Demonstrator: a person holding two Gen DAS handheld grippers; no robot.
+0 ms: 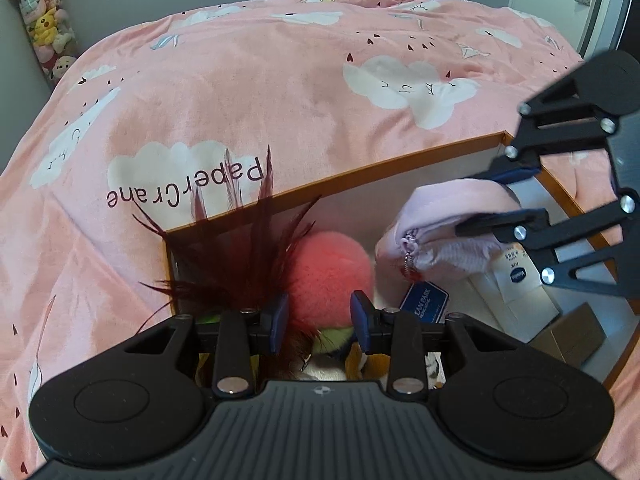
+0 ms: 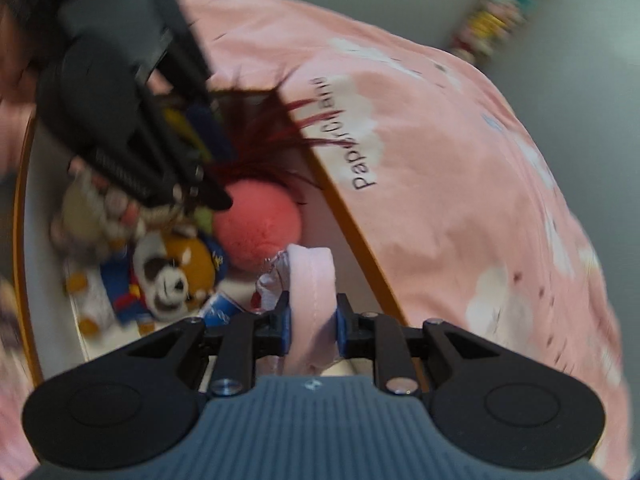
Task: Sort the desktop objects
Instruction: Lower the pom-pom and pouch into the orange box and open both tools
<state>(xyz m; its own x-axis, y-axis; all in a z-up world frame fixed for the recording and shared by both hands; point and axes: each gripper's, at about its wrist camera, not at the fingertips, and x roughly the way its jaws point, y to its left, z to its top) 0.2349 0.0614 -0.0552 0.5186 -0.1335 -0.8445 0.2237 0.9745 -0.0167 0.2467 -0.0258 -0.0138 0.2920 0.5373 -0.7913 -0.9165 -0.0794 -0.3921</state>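
On the pink cloud-print bedspread "PaperCrane" is showing upside down. A dark blue tag reading "EAN PARK", its start cut off, is lying in the orange-rimmed white box on the bed. The left tool is hovering half open, gripping nothing, above a round coral plush ball beside dark red feathers. The right tool is pinching a pale pink zip pouch over the box's right part. The right view is blurring the plush toys.
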